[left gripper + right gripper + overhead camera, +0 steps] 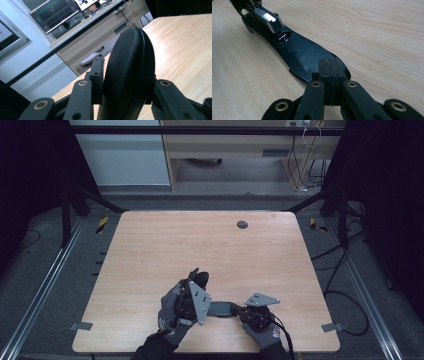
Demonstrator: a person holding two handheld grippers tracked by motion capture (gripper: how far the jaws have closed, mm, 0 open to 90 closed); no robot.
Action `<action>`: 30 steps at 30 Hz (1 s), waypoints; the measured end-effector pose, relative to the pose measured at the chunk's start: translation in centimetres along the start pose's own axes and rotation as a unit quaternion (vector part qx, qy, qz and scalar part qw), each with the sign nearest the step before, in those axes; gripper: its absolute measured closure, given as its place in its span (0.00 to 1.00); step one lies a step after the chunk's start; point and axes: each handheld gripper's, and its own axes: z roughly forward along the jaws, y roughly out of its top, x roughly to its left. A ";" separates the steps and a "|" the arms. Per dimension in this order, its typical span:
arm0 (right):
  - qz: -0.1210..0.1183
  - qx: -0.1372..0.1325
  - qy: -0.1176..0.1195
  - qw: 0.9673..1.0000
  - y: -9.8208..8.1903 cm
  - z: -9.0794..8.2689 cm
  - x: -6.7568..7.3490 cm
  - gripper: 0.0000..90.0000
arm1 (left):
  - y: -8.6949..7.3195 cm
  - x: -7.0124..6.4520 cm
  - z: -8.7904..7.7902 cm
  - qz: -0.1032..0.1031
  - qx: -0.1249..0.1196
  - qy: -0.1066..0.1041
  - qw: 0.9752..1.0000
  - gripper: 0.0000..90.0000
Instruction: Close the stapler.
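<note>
A black stapler lies swung open near the table's front edge. Its flat base (220, 309) (299, 52) rests on the wood, with the metal anvil (283, 37) facing up and the shiny magazine (267, 17) raised at the far end. My left gripper (196, 280) (125, 75) is shut on the stapler's rounded black top arm (130, 62), held tilted up above the table. My right gripper (239, 311) (329, 67) is shut, its pads together with nothing between them, tips resting on the near end of the base.
The wooden table (200, 240) has a round dark grommet (242, 224) near its far edge. Metal rails and cables run along the floor at both sides. A desk with monitors (57, 15) stands beyond the table.
</note>
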 end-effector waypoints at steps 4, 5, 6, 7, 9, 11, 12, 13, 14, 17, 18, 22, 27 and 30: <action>0.001 0.000 0.000 1.000 0.0 0.0 0.0 1.00 | 0.0 -0.8 0.2 0.020 0.001 0.000 1.000 0.71; 0.000 -0.001 0.000 1.000 0.0 0.0 0.0 1.00 | 0.0 -1.0 0.3 0.025 0.002 0.000 1.000 0.71; 0.000 -0.001 0.001 1.000 0.0 0.0 0.0 1.00 | 0.0 -1.2 0.3 0.029 0.003 -0.001 1.000 0.71; 0.000 -0.001 0.001 1.000 0.0 0.0 0.0 1.00 | 0.0 -1.3 0.4 0.033 0.003 -0.001 0.999 0.71; 0.000 -0.001 0.001 1.000 0.0 0.0 0.0 1.00 | 0.0 -1.7 0.5 0.040 0.003 -0.001 0.999 0.71; -0.001 0.000 0.001 1.000 0.0 0.0 0.0 1.00 | -0.1 -2.0 0.5 0.048 0.003 -0.001 0.999 0.71; 0.001 -0.001 0.001 1.000 0.0 0.0 0.0 1.00 | -0.1 -2.1 0.6 0.051 0.005 -0.002 0.999 0.71; 0.001 -0.001 0.000 1.000 0.0 0.0 -0.1 1.00 | -0.1 -2.3 0.6 0.056 0.003 -0.003 0.998 0.71; 0.002 0.000 0.000 1.000 0.0 0.0 -0.1 1.00 | -0.1 -2.4 0.6 0.059 0.004 -0.003 0.998 0.71; 0.003 0.000 0.001 1.000 -0.1 0.0 -0.1 1.00 | -0.2 -2.7 0.7 0.069 0.004 -0.006 0.998 0.70; 0.005 0.000 0.000 1.000 -0.1 0.0 -0.1 1.00 | -0.3 -2.9 0.7 0.071 0.003 -0.007 0.997 0.70; 0.005 0.000 0.000 1.000 -0.1 0.0 -0.1 1.00 | -0.3 -3.2 0.8 0.082 0.008 -0.010 0.997 0.70; 0.003 0.001 -0.002 1.000 -0.1 0.0 -0.1 1.00 | -0.4 -3.7 1.0 0.093 0.010 -0.013 0.996 0.70; 0.003 0.000 -0.002 1.000 -0.1 0.0 -0.1 1.00 | -0.4 -4.1 1.2 0.105 0.014 -0.013 0.994 0.70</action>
